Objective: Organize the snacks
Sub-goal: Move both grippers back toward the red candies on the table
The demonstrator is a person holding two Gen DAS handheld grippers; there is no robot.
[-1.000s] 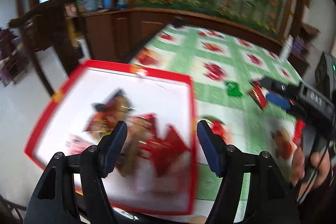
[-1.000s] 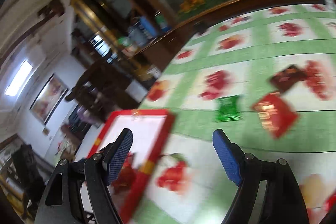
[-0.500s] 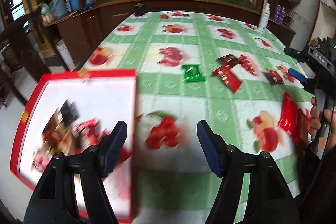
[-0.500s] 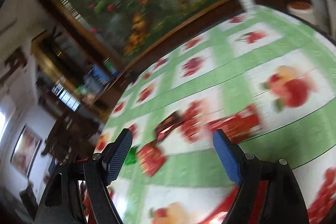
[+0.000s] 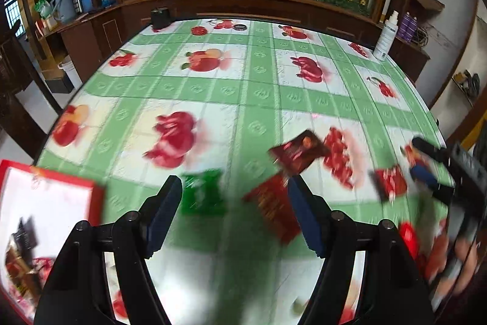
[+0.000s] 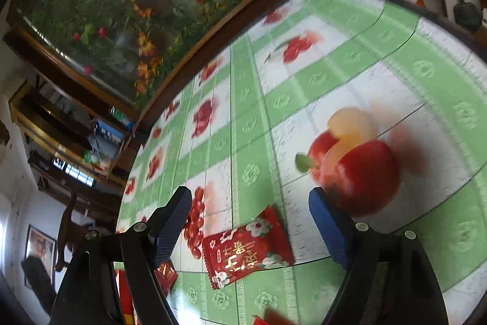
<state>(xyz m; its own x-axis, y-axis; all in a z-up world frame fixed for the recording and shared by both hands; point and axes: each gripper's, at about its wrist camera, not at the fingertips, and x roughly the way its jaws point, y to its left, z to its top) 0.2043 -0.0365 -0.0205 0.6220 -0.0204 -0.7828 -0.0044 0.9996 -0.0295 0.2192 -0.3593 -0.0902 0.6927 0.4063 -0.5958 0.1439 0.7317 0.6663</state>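
My left gripper (image 5: 236,213) is open and empty above the table, over a green snack packet (image 5: 202,197) and a red packet (image 5: 272,207). A dark red packet (image 5: 298,153) and a small red packet (image 5: 391,180) lie further right. A red-rimmed white tray (image 5: 97,197) with several snacks stands at the left edge. My right gripper (image 6: 251,221) is open and empty just above a red packet with white flowers (image 6: 246,250). The right gripper also shows at the right of the left wrist view (image 5: 432,166).
The table has a green and white fruit-print cloth (image 5: 258,72). A white spray bottle (image 5: 385,37) stands at its far right corner, a black object (image 5: 159,17) at its far left. A wooden cabinet with a plant display runs behind it.
My left gripper has swung right, away from the tray and over the loose packets. My right gripper has moved right and down over the red flowered packet. Both stay open.
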